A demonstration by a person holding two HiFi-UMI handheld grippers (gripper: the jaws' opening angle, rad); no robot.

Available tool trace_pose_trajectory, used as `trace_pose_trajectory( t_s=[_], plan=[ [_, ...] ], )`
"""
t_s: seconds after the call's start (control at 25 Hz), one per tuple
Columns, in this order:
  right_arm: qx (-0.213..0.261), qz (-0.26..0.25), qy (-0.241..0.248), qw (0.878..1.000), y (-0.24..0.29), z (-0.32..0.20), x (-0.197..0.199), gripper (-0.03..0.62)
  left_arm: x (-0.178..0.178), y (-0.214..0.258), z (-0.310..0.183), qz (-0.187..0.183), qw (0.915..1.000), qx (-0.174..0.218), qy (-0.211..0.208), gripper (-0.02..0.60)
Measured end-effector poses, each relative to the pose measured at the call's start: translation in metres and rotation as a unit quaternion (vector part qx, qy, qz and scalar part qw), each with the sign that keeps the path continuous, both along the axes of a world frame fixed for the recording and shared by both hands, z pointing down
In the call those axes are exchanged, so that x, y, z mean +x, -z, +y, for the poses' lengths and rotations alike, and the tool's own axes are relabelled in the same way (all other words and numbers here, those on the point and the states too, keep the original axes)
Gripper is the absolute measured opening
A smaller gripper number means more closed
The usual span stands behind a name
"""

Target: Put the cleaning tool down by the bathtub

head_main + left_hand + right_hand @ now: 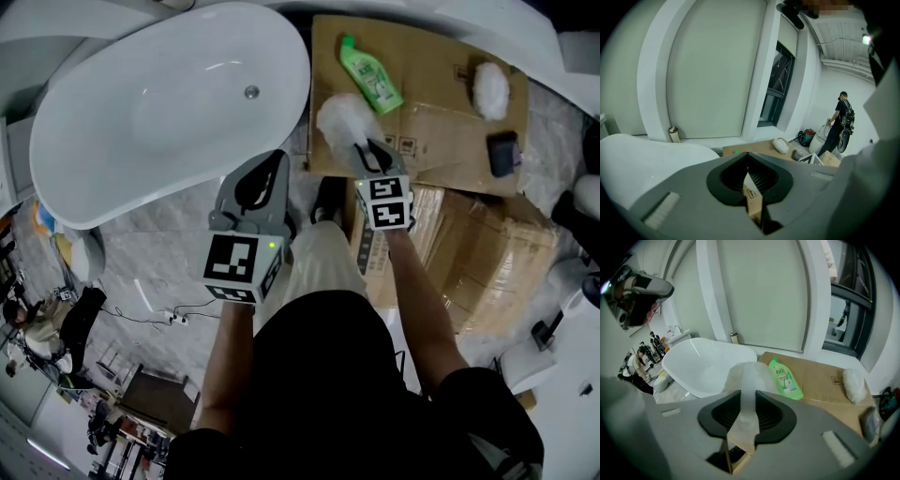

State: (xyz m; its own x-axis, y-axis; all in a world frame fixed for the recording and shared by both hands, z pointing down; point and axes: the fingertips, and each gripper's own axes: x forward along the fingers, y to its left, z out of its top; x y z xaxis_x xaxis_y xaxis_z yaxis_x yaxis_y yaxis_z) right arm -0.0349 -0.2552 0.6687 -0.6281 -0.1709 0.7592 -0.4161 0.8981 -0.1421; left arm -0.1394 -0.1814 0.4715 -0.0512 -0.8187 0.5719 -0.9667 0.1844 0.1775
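Note:
The cleaning tool is a white fluffy duster (342, 120) with a flat pale handle (746, 380). My right gripper (371, 152) is shut on that handle and holds the fluffy head over the edge of the flattened cardboard (431, 84), just right of the white bathtub (187, 122). In the right gripper view the head (736, 375) hangs in front of the tub (703, 359). My left gripper (267, 167) hovers by the tub's near right rim. Its jaws are shut with nothing between them (749, 161).
On the cardboard lie a green detergent bottle (371, 75), a white fluffy pad (490, 91) and a small black item (503, 153). Brown boxes (487, 262) stand to the right. A cable (159, 319) runs over the marble floor. A person (839, 123) stands far off.

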Motion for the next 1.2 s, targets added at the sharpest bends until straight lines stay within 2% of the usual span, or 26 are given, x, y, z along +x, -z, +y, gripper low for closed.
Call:
trace_pose_trajectory(
  t_s=[0.44,1.2],
  plan=[
    [-0.016,0.020,0.003,1.000,-0.043,-0.001,-0.011,0.101,-0.009,-0.020,-0.004,0.004,0.9999,-0.011,0.006,-0.002],
    [-0.007,0.038,0.016,0.999,-0.080,-0.001,-0.017,0.101,-0.015,-0.040,0.006,0.010,0.9993,-0.021,0.030,-0.002]
  ],
)
